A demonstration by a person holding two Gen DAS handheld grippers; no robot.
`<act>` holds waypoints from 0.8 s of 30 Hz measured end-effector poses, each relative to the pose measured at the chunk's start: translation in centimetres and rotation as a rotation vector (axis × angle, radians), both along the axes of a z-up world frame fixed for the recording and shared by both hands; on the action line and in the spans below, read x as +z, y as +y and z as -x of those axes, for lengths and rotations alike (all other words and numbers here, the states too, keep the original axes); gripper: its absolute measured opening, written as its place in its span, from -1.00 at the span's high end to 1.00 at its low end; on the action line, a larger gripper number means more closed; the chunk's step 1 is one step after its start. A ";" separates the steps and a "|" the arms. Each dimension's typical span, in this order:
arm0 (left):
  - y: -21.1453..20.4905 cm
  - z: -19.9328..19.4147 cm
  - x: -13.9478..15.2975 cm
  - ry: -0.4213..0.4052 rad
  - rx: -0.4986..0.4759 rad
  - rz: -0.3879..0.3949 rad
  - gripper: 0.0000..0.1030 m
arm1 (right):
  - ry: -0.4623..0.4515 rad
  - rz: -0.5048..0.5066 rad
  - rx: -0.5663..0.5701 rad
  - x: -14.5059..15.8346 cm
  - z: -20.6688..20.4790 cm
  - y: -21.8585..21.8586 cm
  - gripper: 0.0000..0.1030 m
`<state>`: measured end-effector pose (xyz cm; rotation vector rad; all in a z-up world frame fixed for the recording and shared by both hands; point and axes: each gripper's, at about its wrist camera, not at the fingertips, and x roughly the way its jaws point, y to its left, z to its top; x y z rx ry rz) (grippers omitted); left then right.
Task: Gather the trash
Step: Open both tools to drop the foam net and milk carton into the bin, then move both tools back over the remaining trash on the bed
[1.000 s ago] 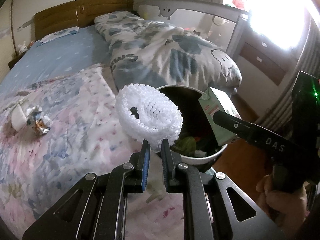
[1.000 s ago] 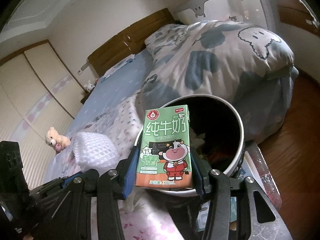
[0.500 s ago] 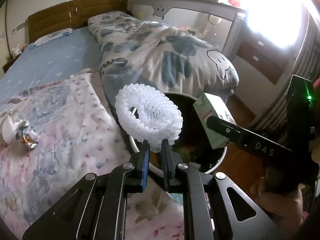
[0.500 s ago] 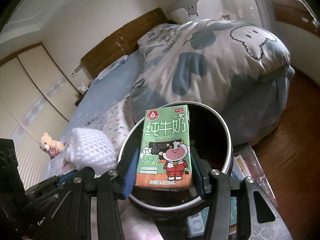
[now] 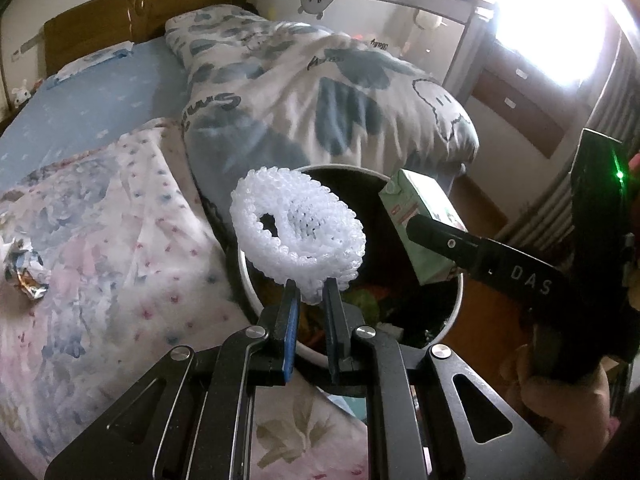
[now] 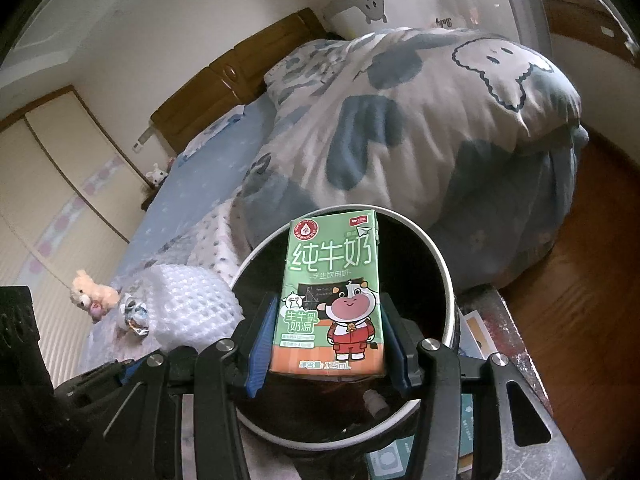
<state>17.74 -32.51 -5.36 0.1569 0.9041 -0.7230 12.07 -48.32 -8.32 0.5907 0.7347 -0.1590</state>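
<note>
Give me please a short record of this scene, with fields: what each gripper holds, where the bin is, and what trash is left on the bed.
left gripper: shut on white foam net, above the bin
right gripper: shut on green milk carton, above the bin
trash bin: beside the bed, open, some trash inside
left on bed: crumpled foil wrapper on floral blanket

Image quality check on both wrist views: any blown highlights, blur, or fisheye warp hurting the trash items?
Left wrist: the window is blown out at top right, flaring over the dresser; foam net sharp, quilt slightly smeared. Right wrist: even, dim light; milk carton print crisp; bin rim and wardrobe bowed by the fisheye; black vignette in the corners.
</note>
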 end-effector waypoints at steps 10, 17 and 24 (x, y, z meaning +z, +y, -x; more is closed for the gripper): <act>-0.7 -0.6 -0.5 0.016 -0.002 -0.012 0.66 | 0.022 -0.011 0.005 -0.7 -0.9 -0.3 0.05; 0.3 -0.3 -0.7 0.009 0.020 -0.012 -0.07 | 0.025 -0.033 -0.013 -0.8 -1.1 -0.8 -0.15; 4.5 0.0 -1.3 0.048 0.094 0.012 -0.14 | 0.004 -0.031 -0.025 -0.4 -0.4 -0.2 -0.42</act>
